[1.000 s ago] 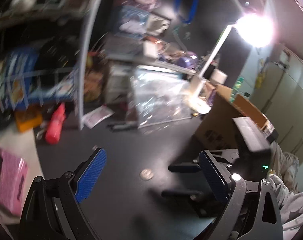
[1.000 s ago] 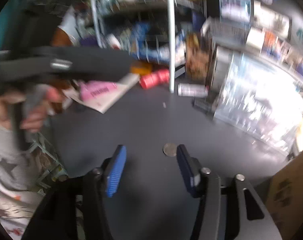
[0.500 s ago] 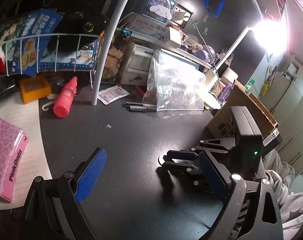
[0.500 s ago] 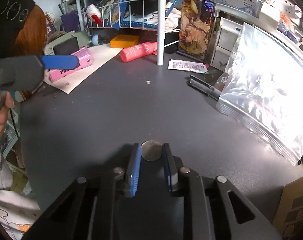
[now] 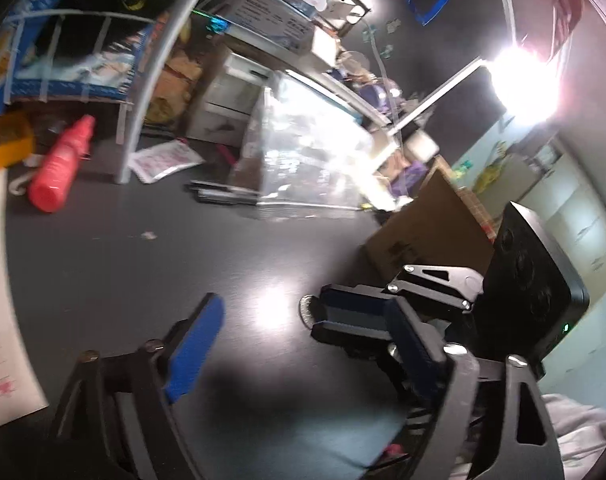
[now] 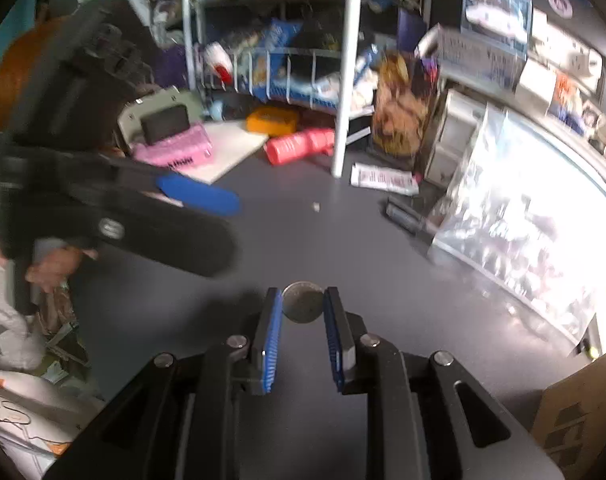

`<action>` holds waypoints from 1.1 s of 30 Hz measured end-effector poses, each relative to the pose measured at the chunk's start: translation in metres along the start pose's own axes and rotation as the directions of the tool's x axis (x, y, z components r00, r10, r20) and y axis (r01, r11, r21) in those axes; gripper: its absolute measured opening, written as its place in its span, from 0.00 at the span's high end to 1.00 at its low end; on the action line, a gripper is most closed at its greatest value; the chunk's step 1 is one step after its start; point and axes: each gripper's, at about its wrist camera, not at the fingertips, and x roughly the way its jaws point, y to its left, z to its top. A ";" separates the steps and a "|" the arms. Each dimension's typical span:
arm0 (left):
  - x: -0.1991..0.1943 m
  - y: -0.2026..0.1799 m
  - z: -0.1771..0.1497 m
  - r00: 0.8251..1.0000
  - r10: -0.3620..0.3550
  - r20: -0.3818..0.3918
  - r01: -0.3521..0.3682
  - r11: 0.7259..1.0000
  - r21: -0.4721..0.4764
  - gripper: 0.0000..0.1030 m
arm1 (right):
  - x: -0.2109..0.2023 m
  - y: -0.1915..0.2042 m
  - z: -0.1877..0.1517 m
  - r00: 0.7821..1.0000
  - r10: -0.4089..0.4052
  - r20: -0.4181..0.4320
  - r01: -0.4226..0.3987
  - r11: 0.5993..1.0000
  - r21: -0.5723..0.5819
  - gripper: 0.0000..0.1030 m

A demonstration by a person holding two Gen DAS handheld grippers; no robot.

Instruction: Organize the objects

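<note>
A silver coin (image 6: 303, 302) sits between the blue pads of my right gripper (image 6: 302, 304), which is shut on it just over the dark table (image 6: 343, 240). In the left wrist view only the coin's edge (image 5: 306, 307) shows past the right gripper's fingers (image 5: 355, 316). My left gripper (image 5: 299, 314) hovers to the left of the coin, held by a hand (image 6: 55, 264). Its jaws are closing with nothing gripped between the pads. In the right wrist view the left gripper (image 6: 231, 232) reaches in from the left, short of the coin.
A clear plastic bag (image 5: 315, 160) leans at the back right, with dark pens (image 6: 407, 216) beside it. A red bottle (image 5: 59, 172), a pink pack (image 6: 175, 152) and a white rack post (image 6: 345, 80) stand at the back. A cardboard box (image 5: 435, 232) borders the right.
My right gripper closed its pads onto the coin. My left gripper sank toward the table, came closer to the right gripper, and its jaws narrowed.
</note>
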 end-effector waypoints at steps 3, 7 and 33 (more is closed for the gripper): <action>0.002 -0.002 0.011 0.998 -0.065 -0.001 0.065 0.997 -0.029 0.35 | -0.017 0.004 0.008 0.999 -0.016 0.042 0.017 1.000 -0.024 0.82; 0.004 -0.009 0.023 0.986 -0.167 0.000 0.167 0.984 -0.059 0.46 | -0.041 0.004 0.019 0.995 -0.037 0.095 0.040 0.999 -0.033 0.82; 0.102 -0.177 0.085 0.868 -0.465 -0.177 0.482 0.874 0.067 0.79 | -0.197 -0.073 -0.009 0.919 -0.320 0.231 0.297 0.946 0.130 0.82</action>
